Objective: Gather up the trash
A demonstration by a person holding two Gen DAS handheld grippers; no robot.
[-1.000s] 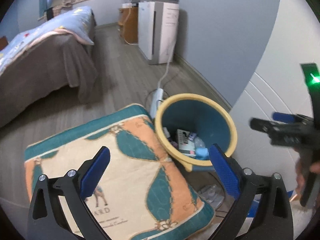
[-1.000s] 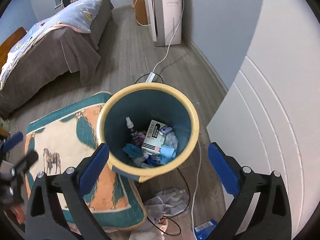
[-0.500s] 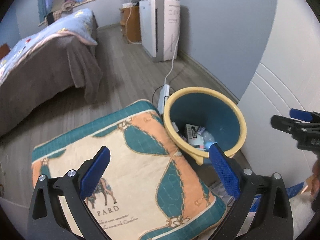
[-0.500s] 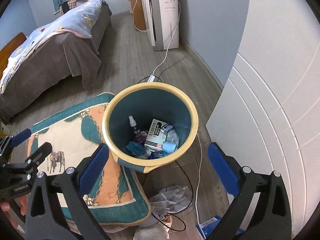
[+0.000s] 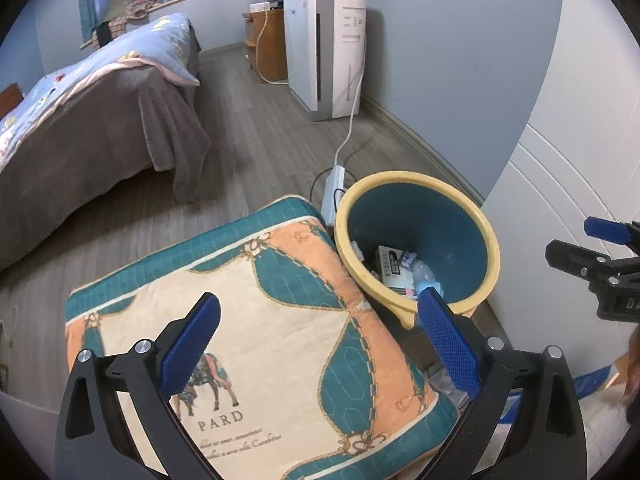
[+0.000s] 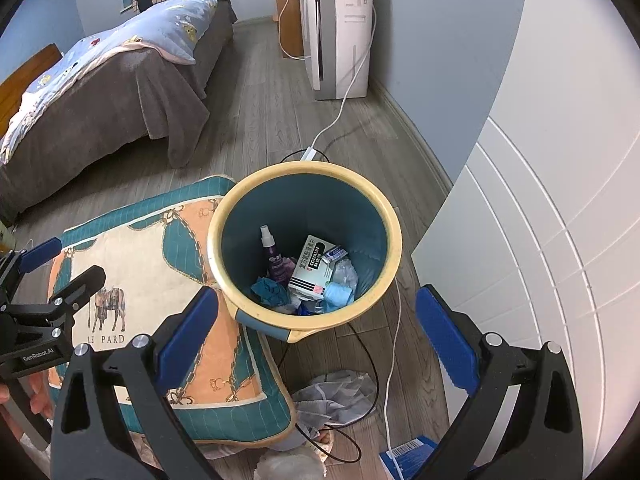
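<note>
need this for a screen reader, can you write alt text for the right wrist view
Open tongs hang empty over a teal bin holding a spray bottle, a box and wrappers. The bin stands on a wood floor beside a patterned cushion, with crumpled plastic and cables in front. A bed lies behind.

Readable print on the cushion, a box in the bin, and a gripper body

The teal, orange and cream quilted cushion bears "LE PARD" under its horse picture, with a smaller script line below too fine to read. The white and black cardboard box inside the teal, yellow-rimmed bin reads "COITALIN". The black left gripper body reads "GenRobot.AI".
</note>
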